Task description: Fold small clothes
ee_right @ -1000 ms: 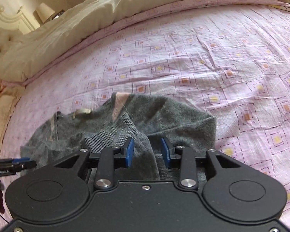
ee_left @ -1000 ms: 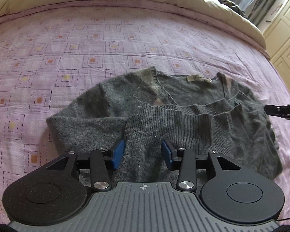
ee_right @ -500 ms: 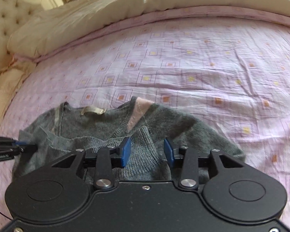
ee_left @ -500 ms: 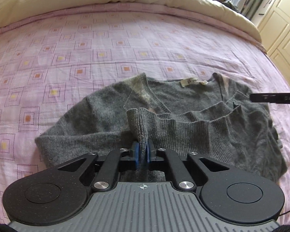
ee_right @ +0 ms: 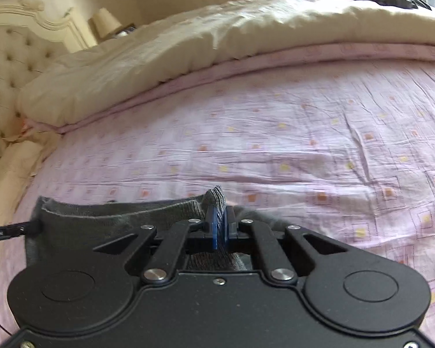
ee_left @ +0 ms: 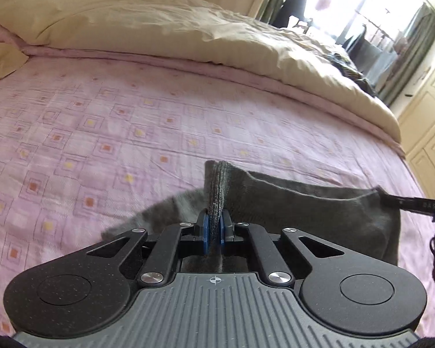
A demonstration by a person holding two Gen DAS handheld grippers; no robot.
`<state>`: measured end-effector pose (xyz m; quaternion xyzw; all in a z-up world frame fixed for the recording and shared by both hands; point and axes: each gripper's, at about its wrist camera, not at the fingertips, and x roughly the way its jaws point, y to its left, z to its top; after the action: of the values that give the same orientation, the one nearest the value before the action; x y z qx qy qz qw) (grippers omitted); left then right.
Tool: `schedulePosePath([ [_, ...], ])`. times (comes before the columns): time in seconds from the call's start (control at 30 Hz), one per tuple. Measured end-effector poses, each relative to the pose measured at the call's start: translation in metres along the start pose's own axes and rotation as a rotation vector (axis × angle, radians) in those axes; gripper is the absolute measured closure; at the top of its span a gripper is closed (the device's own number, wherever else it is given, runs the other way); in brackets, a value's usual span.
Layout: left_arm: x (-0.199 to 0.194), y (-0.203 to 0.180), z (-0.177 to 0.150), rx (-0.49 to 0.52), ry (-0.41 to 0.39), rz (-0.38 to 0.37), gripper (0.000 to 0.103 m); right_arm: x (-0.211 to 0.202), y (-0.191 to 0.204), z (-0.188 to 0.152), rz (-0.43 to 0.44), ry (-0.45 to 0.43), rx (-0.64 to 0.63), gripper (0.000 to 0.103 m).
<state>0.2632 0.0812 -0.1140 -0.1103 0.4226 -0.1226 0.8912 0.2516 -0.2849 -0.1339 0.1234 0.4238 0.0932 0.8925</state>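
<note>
A small grey knitted sweater [ee_left: 304,203] is lifted off the pink patterned bedsheet [ee_left: 116,133], its ribbed hem stretched between both grippers. My left gripper [ee_left: 213,229] is shut on one corner of the hem, which sticks up between the blue pads. My right gripper [ee_right: 221,226] is shut on the opposite corner of the sweater [ee_right: 101,220]. The right gripper's tip shows at the sweater's far right edge in the left wrist view, and the left gripper's tip pokes in at the left edge of the right wrist view. The sweater's lower part hangs hidden behind the gripper bodies.
A cream duvet [ee_left: 159,29] is bunched along the far side of the bed. A tufted headboard [ee_right: 11,66] and a lamp [ee_right: 105,24] stand at the left. Cream cupboard doors [ee_left: 432,133] and a bright window with curtains are at the right.
Right gripper went from open to shut on the hem. Both grippers have lifted the sweater off the sheet and tilted upward, so the neckline and label are out of sight.
</note>
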Motion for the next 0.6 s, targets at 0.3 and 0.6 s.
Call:
schedulePosePath([
  [0.3, 0.056, 0.007, 0.024, 0.022, 0.079, 0.186, 0.085, 0.031, -0.003, -0.006, -0.144, 0.024, -0.039, 0.083],
  [0.6, 0.002, -0.053, -0.03, 0.251, 0.103, -0.008, 0.065, -0.005, 0.081, -0.061, 0.072, 0.055, -0.337, 0.054],
])
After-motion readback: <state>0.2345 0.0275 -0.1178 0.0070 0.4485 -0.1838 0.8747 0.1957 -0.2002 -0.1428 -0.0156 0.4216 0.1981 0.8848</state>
